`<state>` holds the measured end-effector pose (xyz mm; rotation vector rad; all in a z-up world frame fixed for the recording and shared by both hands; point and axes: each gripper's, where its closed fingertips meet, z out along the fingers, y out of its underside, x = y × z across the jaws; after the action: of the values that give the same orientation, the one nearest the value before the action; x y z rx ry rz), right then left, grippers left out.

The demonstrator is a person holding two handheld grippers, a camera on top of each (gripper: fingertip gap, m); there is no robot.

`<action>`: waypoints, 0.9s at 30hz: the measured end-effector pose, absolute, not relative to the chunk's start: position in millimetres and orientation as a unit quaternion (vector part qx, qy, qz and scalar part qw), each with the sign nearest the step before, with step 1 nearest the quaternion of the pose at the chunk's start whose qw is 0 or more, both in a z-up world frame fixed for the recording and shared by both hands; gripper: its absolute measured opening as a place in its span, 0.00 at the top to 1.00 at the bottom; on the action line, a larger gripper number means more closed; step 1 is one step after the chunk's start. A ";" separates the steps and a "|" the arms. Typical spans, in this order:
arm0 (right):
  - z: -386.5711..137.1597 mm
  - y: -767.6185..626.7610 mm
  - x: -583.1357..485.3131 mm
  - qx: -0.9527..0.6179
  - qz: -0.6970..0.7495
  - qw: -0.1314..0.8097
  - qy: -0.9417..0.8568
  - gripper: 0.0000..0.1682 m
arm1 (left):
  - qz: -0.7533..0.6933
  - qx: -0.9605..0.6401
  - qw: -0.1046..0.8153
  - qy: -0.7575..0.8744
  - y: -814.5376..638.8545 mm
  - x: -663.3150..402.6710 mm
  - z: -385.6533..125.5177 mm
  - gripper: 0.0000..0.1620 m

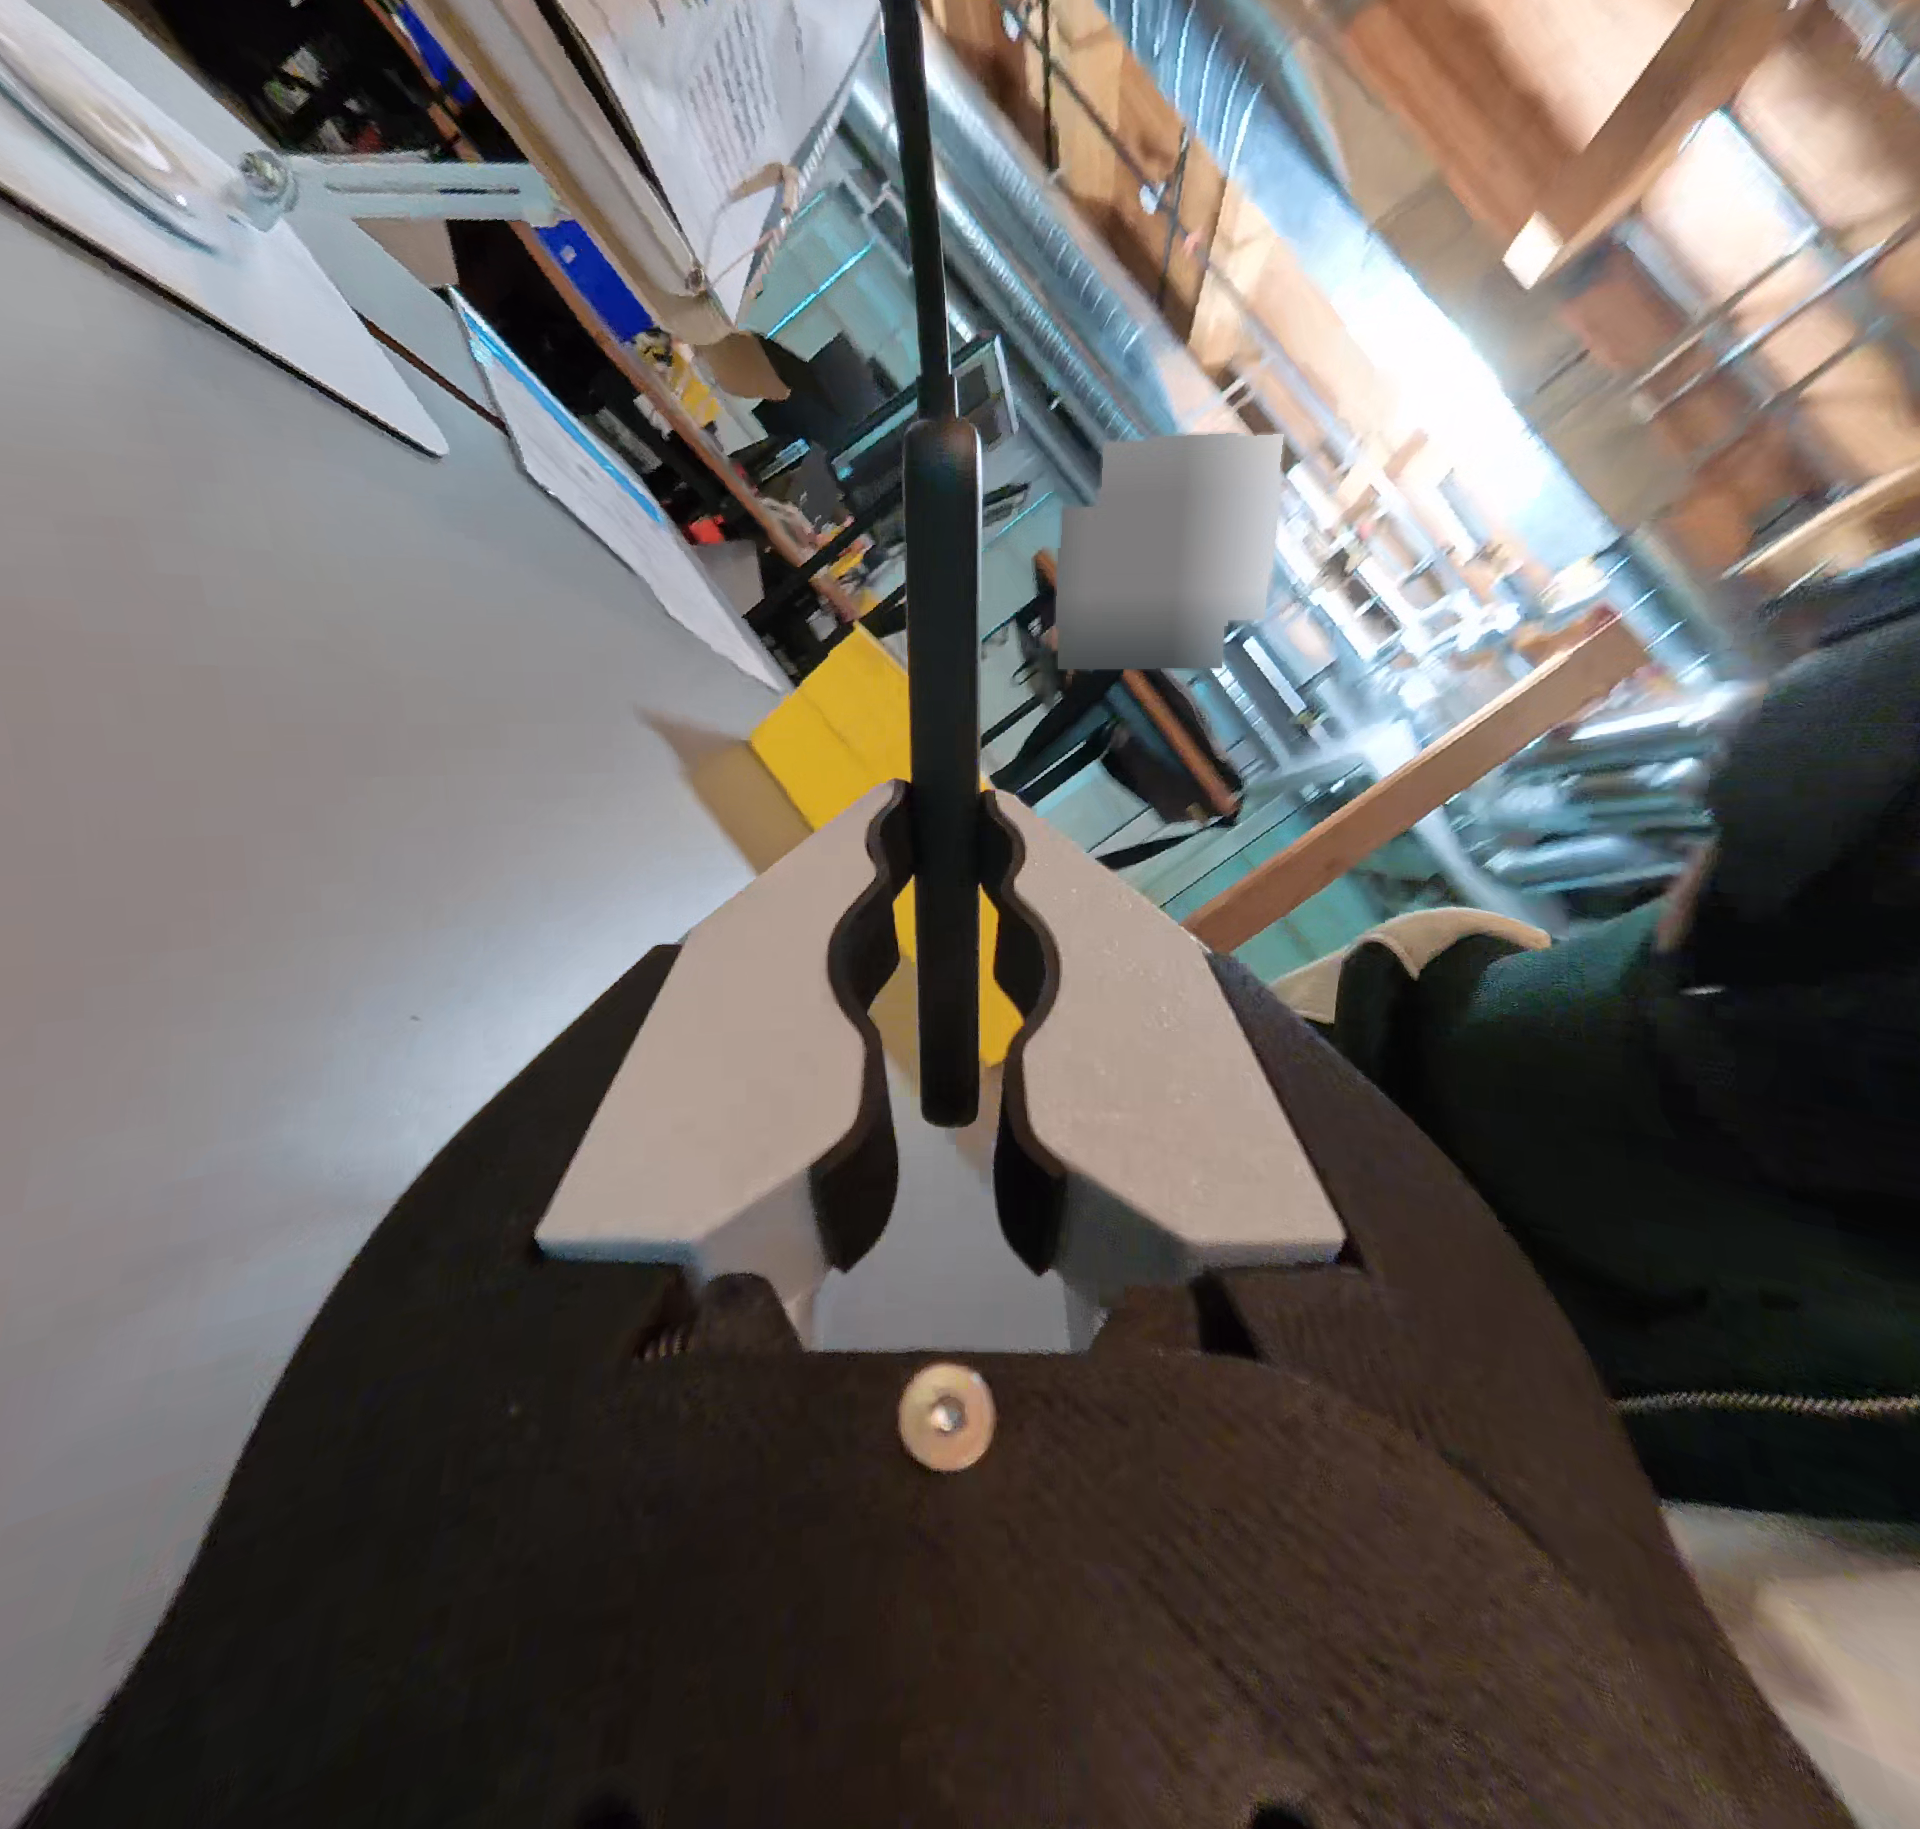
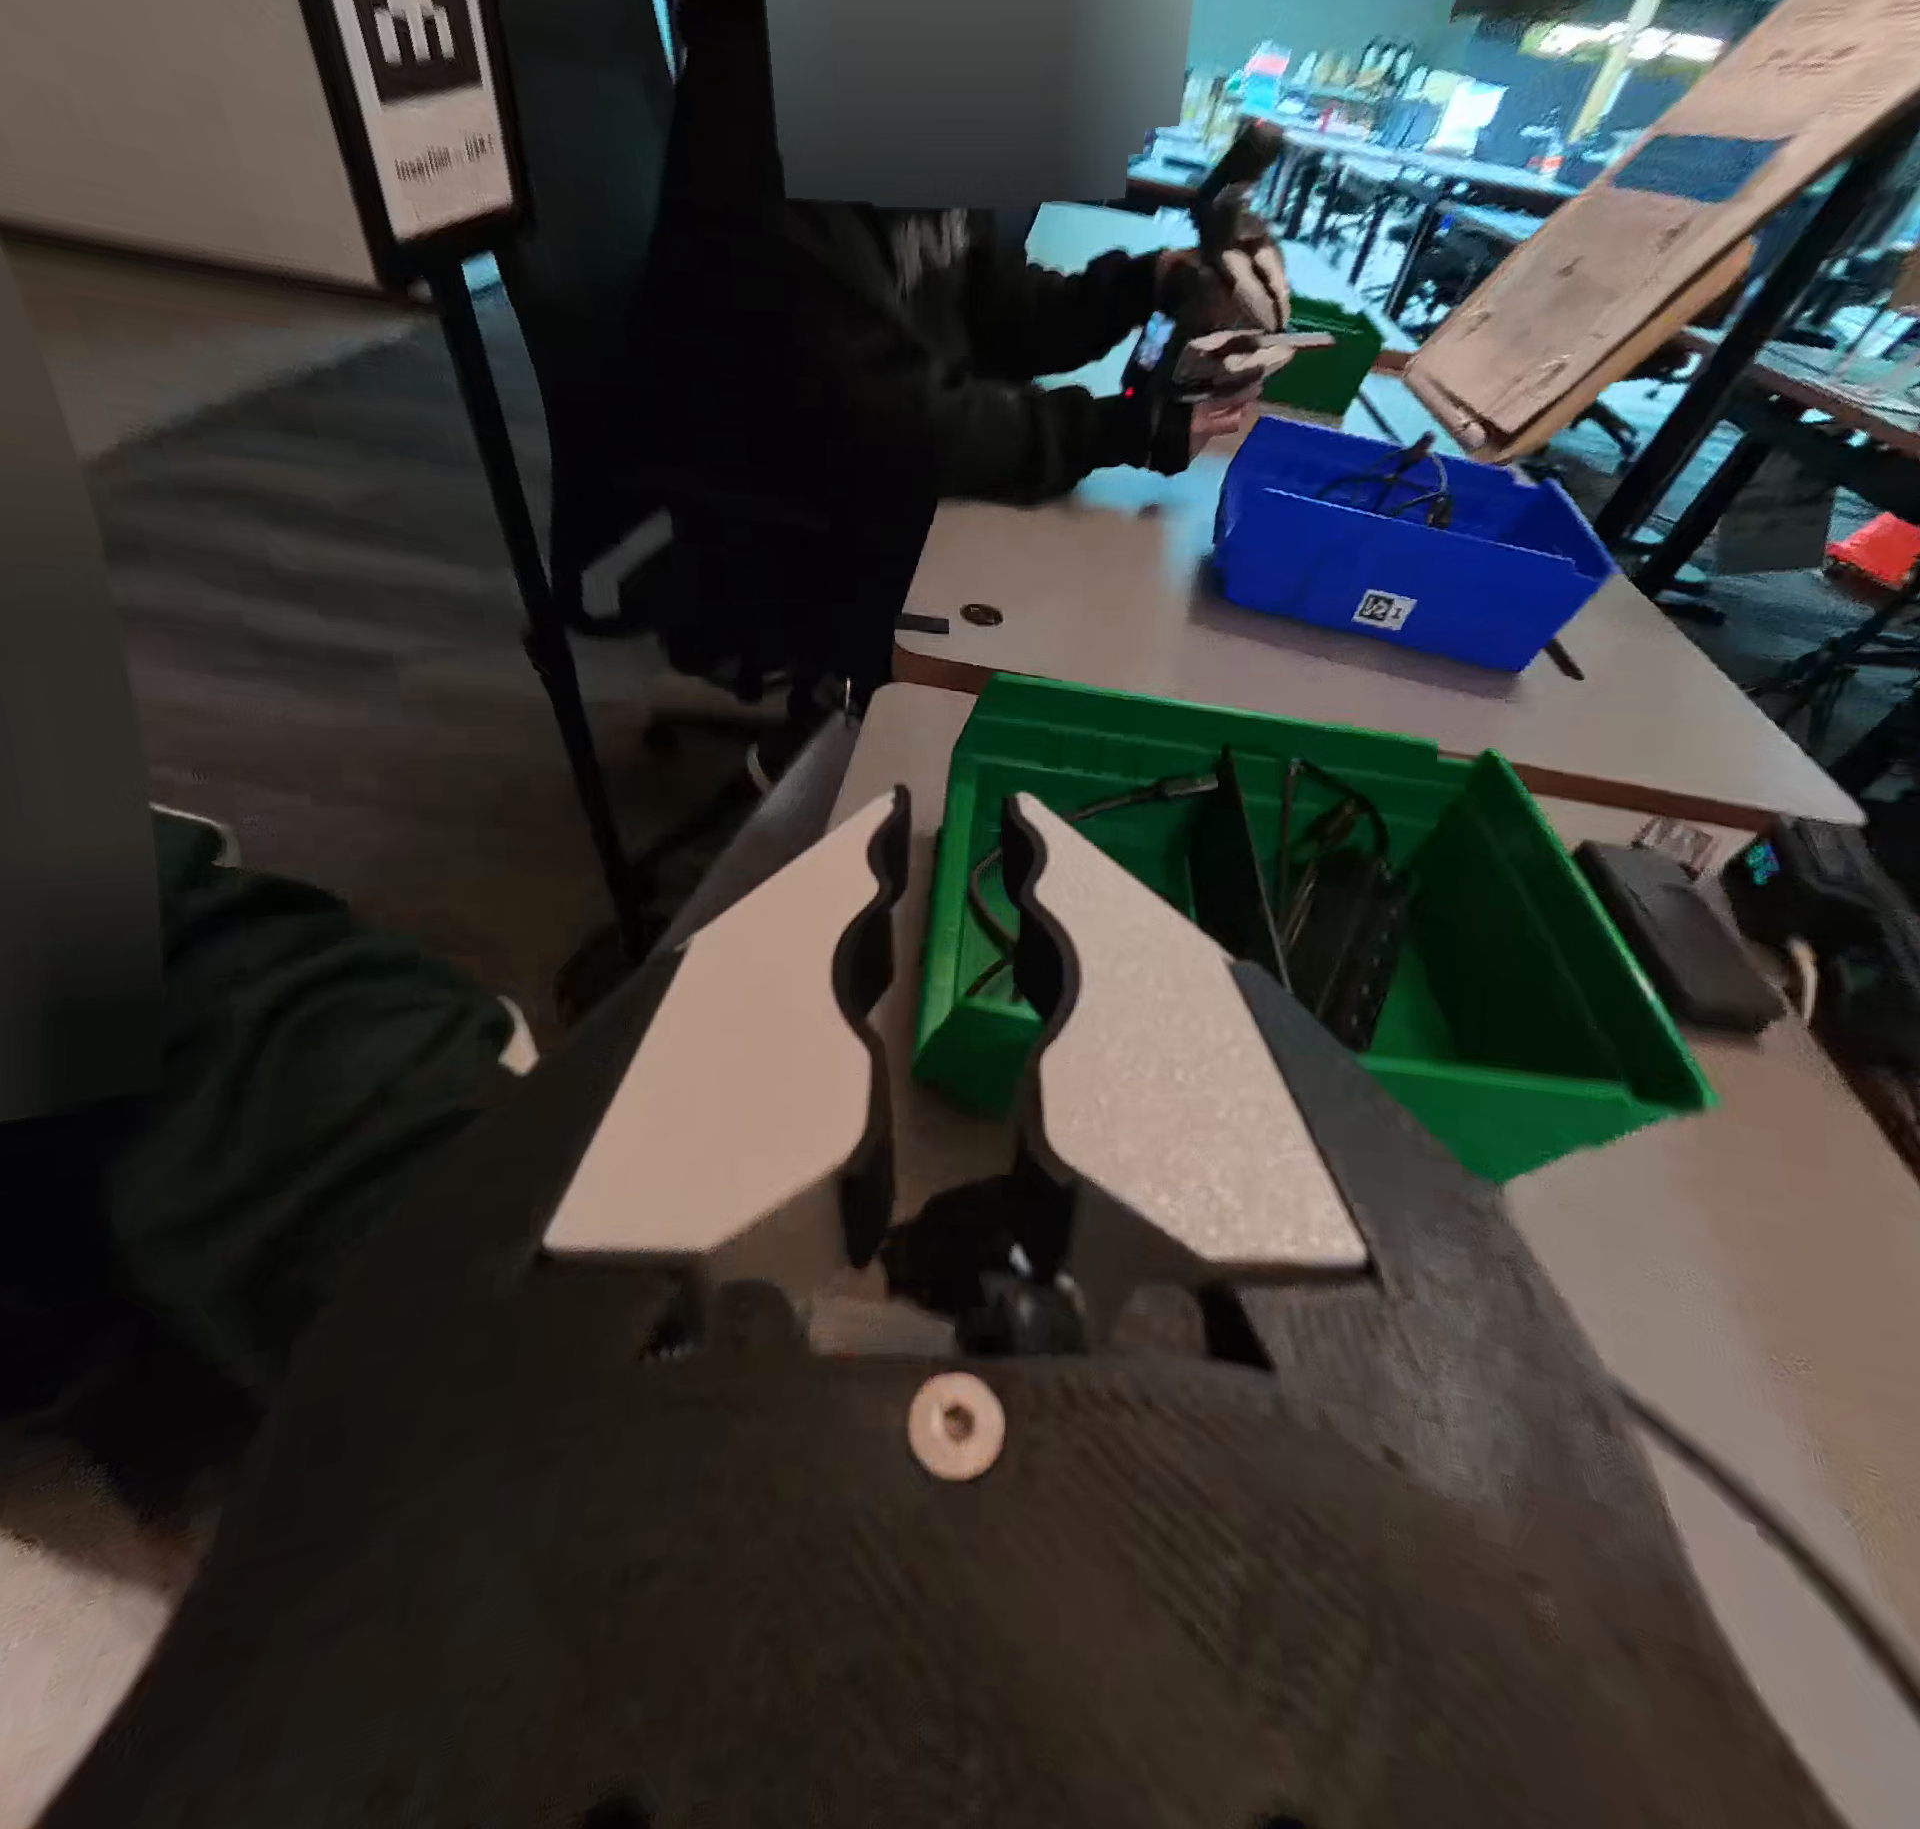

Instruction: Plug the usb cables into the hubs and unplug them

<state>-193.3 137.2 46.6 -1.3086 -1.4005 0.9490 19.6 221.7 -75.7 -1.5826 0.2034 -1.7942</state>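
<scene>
Left claw (image 1: 945,823) clamped on a slim black hub (image 1: 943,740), its cable (image 1: 909,138) running straight ahead of the claw. Right claw (image 2: 956,823) narrowly parted and empty, above the desk (image 2: 1714,1291); just beyond it, a green bin (image 2: 1507,958) holding black cables (image 2: 1320,844).

a slim hub (image 1: 943,771) stands clamped between the left gripper (image 1: 945,823) fingers, its cable (image 1: 906,138) running off toward 12 o'clock. ahead of the right gripper (image 2: 956,834), toward 1 o'clock, a bin (image 2: 1538,1041) sits on the near table (image 2: 1683,1291), cables (image 2: 1320,844) inside. a second bin (image 2: 1434,574) rests on the table behind (image 2: 1091,595).
</scene>
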 end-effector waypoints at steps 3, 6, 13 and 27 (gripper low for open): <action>38.9 159.1 -239.5 -0.544 0.357 0.466 -0.599 0.84 | -0.725 -0.601 0.334 0.036 229.2 13.4 -77.8 0.94; 15.3 190.6 -274.8 -0.572 0.301 0.434 -0.628 0.79 | -0.732 -0.598 0.325 0.024 231.7 10.3 -79.2 0.94; -80.3 233.9 -301.1 -0.653 0.162 0.234 -0.701 0.77 | -0.736 -0.603 0.306 0.032 228.4 15.8 -82.5 0.94; -182.0 255.5 -261.0 -0.643 -0.153 0.009 -0.750 0.71 | -0.736 -0.606 0.298 0.049 223.6 21.8 -82.9 0.94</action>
<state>-261.0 255.5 -182.0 -2.0076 -2.3435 -0.4779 21.8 223.6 -82.9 -1.6098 0.1302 -1.9544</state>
